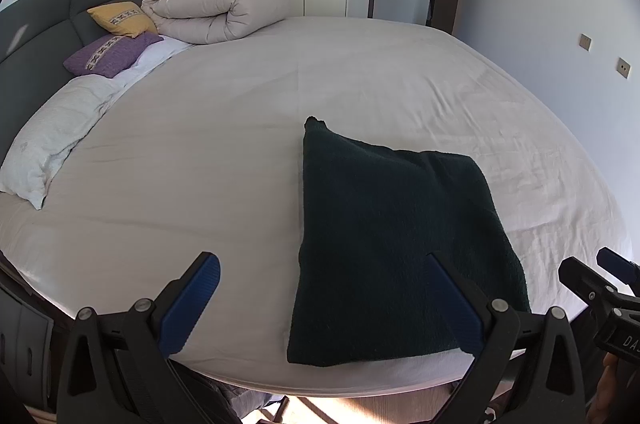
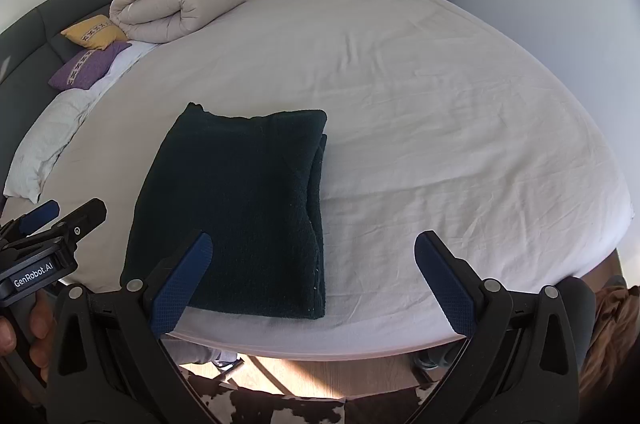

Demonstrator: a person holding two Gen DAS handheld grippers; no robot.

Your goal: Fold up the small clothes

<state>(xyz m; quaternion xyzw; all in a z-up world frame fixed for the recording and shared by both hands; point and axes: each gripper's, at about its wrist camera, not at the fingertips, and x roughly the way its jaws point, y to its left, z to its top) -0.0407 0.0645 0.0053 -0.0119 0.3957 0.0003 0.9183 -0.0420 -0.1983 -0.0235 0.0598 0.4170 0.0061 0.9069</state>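
Note:
A dark green fleece garment (image 1: pixel 396 240) lies folded into a rectangle on the white bed sheet (image 1: pixel 224 128), near the bed's front edge. It also shows in the right wrist view (image 2: pixel 240 208). My left gripper (image 1: pixel 320 300) is open and empty above the front edge, its right finger over the garment's near left part. My right gripper (image 2: pixel 316 276) is open and empty, its left finger over the garment's near edge. Each gripper shows at the side of the other's view.
A rolled beige duvet (image 1: pixel 216 8), a yellow cushion (image 1: pixel 122 18), a purple cushion (image 1: pixel 110 54) and a white pillow (image 1: pixel 52 140) lie by the dark headboard (image 1: pixel 36 16). Wardrobes and a door stand behind. Wooden floor (image 2: pixel 304 376) lies below the bed's edge.

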